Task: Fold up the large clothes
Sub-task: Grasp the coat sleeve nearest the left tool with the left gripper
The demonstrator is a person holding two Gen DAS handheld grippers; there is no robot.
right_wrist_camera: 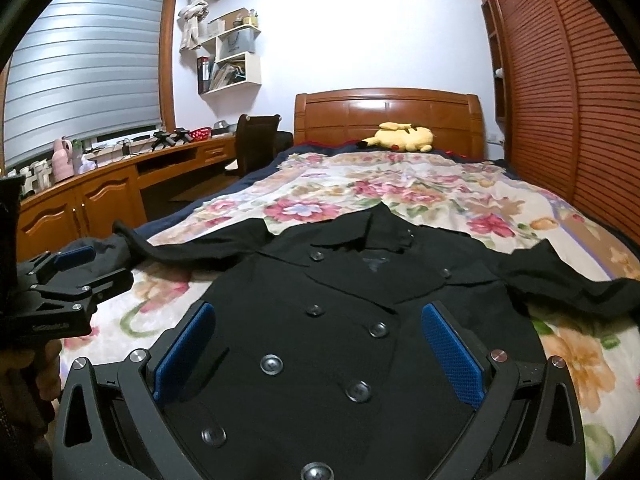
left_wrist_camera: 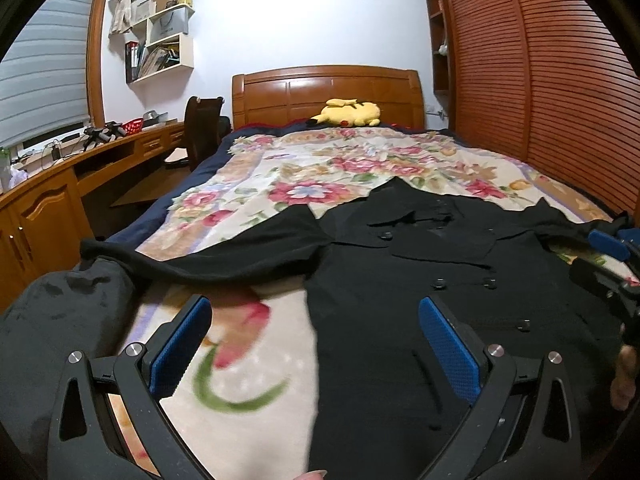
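Note:
A black double-breasted coat point(left_wrist_camera: 420, 280) lies flat, front up, on the floral bedspread, collar toward the headboard, both sleeves spread sideways. My left gripper point(left_wrist_camera: 316, 328) is open and empty, hovering above the coat's left edge below the left sleeve point(left_wrist_camera: 208, 256). My right gripper point(right_wrist_camera: 320, 332) is open and empty, hovering over the coat's point(right_wrist_camera: 320, 340) buttoned front. The right gripper also shows at the right edge of the left wrist view point(left_wrist_camera: 608, 256), and the left gripper shows at the left edge of the right wrist view point(right_wrist_camera: 72, 276).
The floral bedspread point(left_wrist_camera: 320, 176) covers the bed. A yellow plush toy point(left_wrist_camera: 348, 114) lies by the wooden headboard point(left_wrist_camera: 328, 88). A wooden desk point(right_wrist_camera: 120, 176) and chair point(right_wrist_camera: 256, 144) stand left of the bed. A louvred wardrobe point(right_wrist_camera: 568, 100) stands to the right.

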